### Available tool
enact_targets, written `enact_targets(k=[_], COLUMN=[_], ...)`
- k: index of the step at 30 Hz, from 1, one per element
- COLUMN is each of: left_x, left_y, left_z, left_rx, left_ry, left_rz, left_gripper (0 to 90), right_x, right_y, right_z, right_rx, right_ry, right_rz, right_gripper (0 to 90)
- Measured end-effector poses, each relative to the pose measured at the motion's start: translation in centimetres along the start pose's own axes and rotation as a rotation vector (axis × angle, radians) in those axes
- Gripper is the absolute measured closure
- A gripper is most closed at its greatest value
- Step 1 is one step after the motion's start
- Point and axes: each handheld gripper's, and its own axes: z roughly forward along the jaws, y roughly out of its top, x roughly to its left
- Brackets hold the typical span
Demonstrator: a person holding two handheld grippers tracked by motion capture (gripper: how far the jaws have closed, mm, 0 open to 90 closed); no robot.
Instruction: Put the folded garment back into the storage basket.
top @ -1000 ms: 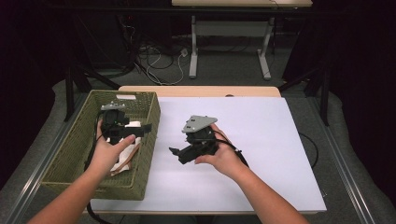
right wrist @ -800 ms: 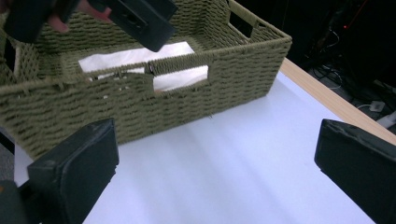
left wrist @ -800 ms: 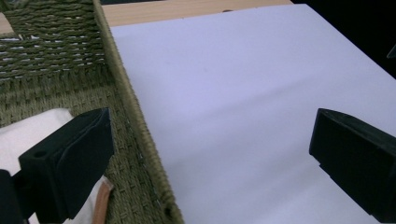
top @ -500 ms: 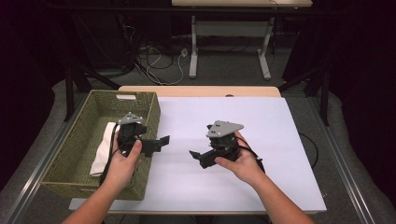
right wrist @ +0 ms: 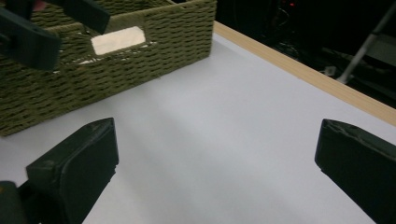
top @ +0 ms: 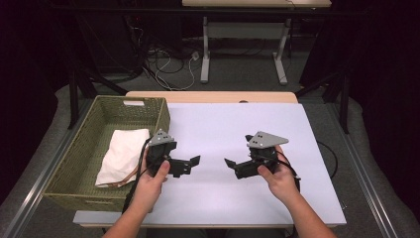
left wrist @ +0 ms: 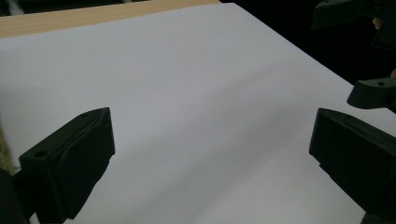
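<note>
High view: at frame centre we hold the left gripper (top: 194, 162) and right gripper (top: 231, 165) above the white table (top: 223, 124), tips facing, jaws spread and empty. A folded white cloth (top: 123, 156) lies in the green wicker basket (top: 79, 148) at left.

Left gripper view: jaws wide over bare table; the right gripper (left wrist: 369, 51) sits upper right.

Right gripper view: jaws wide; the basket (right wrist: 154, 51) fills the upper left.
</note>
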Motion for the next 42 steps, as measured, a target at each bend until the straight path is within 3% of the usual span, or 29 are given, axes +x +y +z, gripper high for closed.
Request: enact_targets(k=[4,9,12,15,20,27,30,37,42], left_x=[-0.4,-0.3,-0.1,0.0,0.1,0.2,0.2,0.2,0.2], left_y=[-0.4,-1.2,-1.7,-2.4,-3.6,-4.7,-5.2,-6.0,-6.5], left_z=[0.5,1.3,1.7,1.9,2.4,3.5,4.0,4.9,5.3], left_rx=[-0.023,-0.049,-0.050,-0.083,-0.095,-0.064,-0.049,-0.029,-0.012], left_ry=[-0.022,-0.058,-0.055,-0.035,-0.052,-0.045,-0.053,-0.058,-0.076], left_rz=[0.014,-0.014,-0.010,-0.026,-0.035,-0.016,-0.033,-0.024,-0.030], left_gripper=[0.5,0.5,0.6,0.6,0.6,0.7,0.7,0.7,0.7], right_x=[-0.7,-1.6,-2.1,-2.6,-3.3,-4.3,-5.0,-6.2,-6.4], right_y=[-1.0,-2.4,-3.1,-3.7,-4.6,-5.8,-6.8,-8.5,-9.1], right_z=[-1.1,-1.7,-1.7,-1.5,-1.5,-1.4,-1.1,-0.8,-0.5], right_rx=[-0.007,-0.014,-0.011,-0.002,-0.009,-0.001,0.017,0.042,0.056], right_ry=[-0.045,-0.080,-0.089,-0.100,-0.104,-0.175,-0.207,-0.233,-0.234], right_rz=[0.013,0.043,0.054,0.069,0.106,0.138,0.158,0.204,0.199], right_gripper=[0.0,0.0,0.0,0.0,0.0,0.0,0.0,0.0,0.0])
